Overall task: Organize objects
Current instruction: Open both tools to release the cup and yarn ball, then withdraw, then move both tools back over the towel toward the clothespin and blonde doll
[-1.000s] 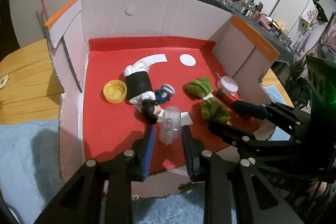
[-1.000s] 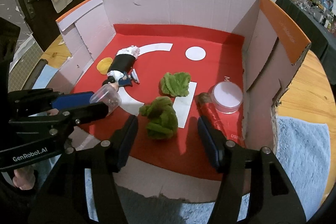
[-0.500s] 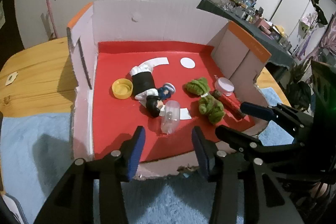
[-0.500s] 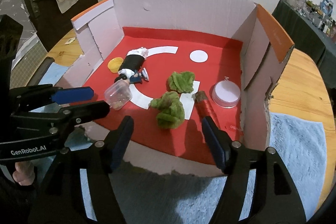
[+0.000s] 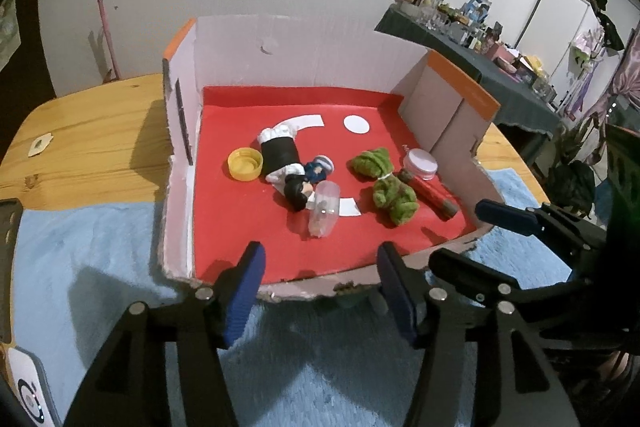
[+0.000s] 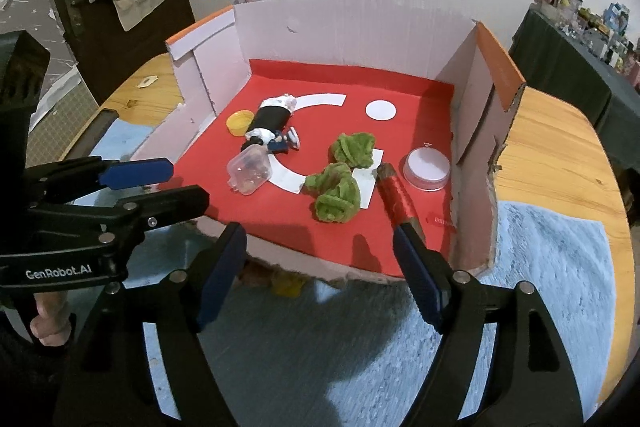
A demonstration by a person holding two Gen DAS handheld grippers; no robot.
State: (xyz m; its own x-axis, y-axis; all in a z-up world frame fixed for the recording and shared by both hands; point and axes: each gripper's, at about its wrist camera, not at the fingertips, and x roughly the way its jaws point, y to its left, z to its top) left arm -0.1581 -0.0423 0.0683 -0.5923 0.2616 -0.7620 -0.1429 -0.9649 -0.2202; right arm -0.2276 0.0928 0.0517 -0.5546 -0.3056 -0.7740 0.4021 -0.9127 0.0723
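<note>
An open cardboard box [image 5: 304, 55] [image 6: 360, 35] with a red floor holds a clear plastic cup [image 5: 325, 209] [image 6: 249, 171] on its side, a doll in black [image 5: 282, 163] [image 6: 268, 121], a yellow cap [image 5: 245, 165] [image 6: 239, 122], two green fuzzy clumps [image 5: 394, 201] [image 6: 336, 197], a red tube [image 5: 432, 193] [image 6: 396, 201] and a white-lidded jar [image 5: 421, 163] [image 6: 426, 165]. My left gripper [image 5: 320, 295] [image 6: 176, 183] is open and empty, in front of the box's low front edge. My right gripper [image 6: 320, 277] [image 5: 464, 239] is open and empty, also in front of the box.
The box stands on a wooden table [image 5: 92, 143] [image 6: 560, 147] with a light blue towel [image 5: 80, 259] [image 6: 560, 267] under its front. A small yellow thing [image 6: 288, 283] lies on the towel below the front edge. A cluttered dark table [image 5: 480, 47] stands at the back right.
My left gripper let go of the clear cup, which now lies on the red floor, and opened wide. Both grippers pulled back out of the box towards me.
</note>
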